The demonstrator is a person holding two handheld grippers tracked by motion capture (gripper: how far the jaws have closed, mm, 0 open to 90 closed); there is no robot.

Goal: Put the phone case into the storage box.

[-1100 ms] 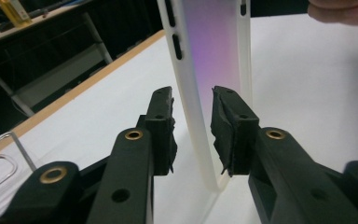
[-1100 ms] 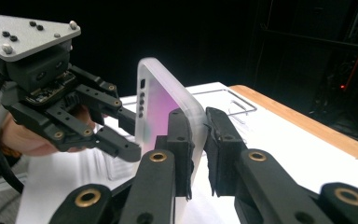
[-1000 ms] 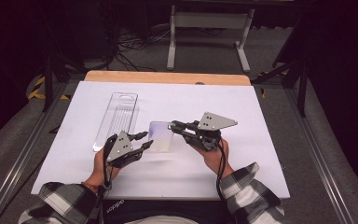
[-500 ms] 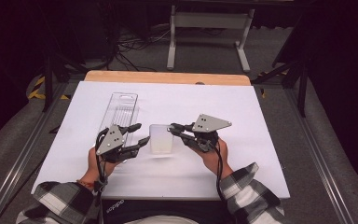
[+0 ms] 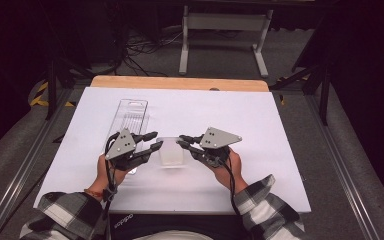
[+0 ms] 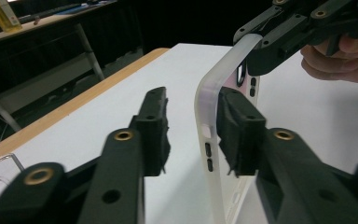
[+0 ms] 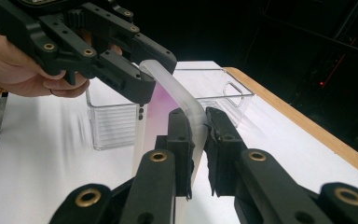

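pinching the clear phone case [image 5: 170, 152] edge in my right tongs [image 5: 186, 142], i hold it upright over the tabletop [image 5: 280, 130], near the clear plastic box [image 5: 131, 113]. my left tongs [image 5: 155, 141] have just been closing around its other edge, one pad touching.

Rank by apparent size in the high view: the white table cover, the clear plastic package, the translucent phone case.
1. white table cover, by far the largest.
2. clear plastic package, long and narrow.
3. translucent phone case, smallest, though the grippers hide its ends.
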